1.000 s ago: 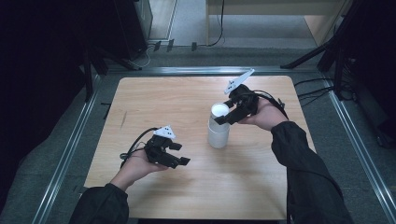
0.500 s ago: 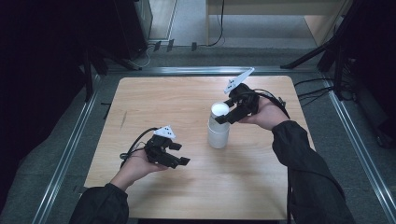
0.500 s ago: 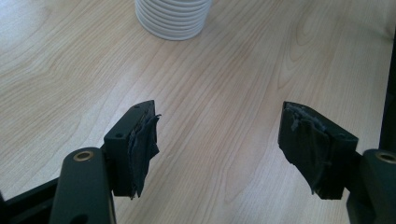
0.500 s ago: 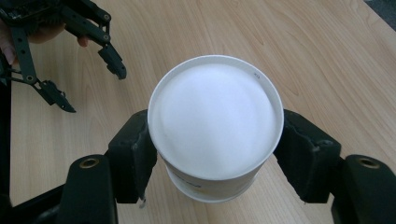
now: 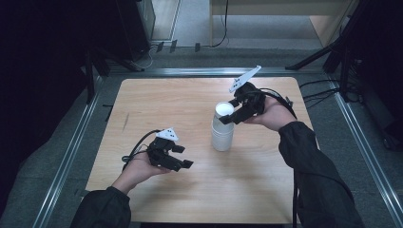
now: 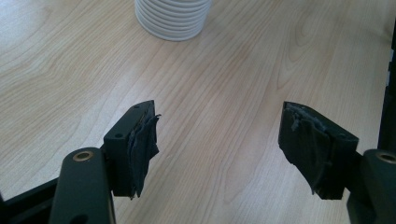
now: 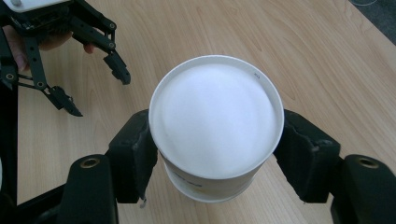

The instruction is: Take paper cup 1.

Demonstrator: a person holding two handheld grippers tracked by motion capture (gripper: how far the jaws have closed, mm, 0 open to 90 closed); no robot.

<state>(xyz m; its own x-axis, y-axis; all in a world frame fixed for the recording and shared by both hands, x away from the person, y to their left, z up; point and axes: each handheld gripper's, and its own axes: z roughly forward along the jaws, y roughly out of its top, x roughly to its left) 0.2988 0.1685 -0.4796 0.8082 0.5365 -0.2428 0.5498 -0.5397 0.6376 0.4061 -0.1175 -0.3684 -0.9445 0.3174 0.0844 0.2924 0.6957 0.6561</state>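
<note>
Near the front edge of the wooden table [image 5: 157, 99], left gripper [image 5: 183, 156] held low in the person's left hand, jaws parted with nothing but bare wood between the worn pads [image 6: 142, 144], pointing toward the ribbed base of a stack of white paper cups [image 5: 222, 133] a little way off. Farther back, toward the table's middle right, right gripper [image 5: 227, 116] reaching in from the right hand, jaws just closing on the top cup [image 7: 215, 119] of the stack, black pads [image 7: 135, 154] pressed against both sides just under the rim. Top cup upside down, flat white bottom facing up, inside hidden; remaining cups nested beneath it, mouths down on the wood, contents not visible. Judged progress: grasp on the top cup made or nearly made, cup not yet lifted clear of the stack; separating it and setting it down elsewhere apparently remaining, with the left gripper free to steady the stack.
</note>
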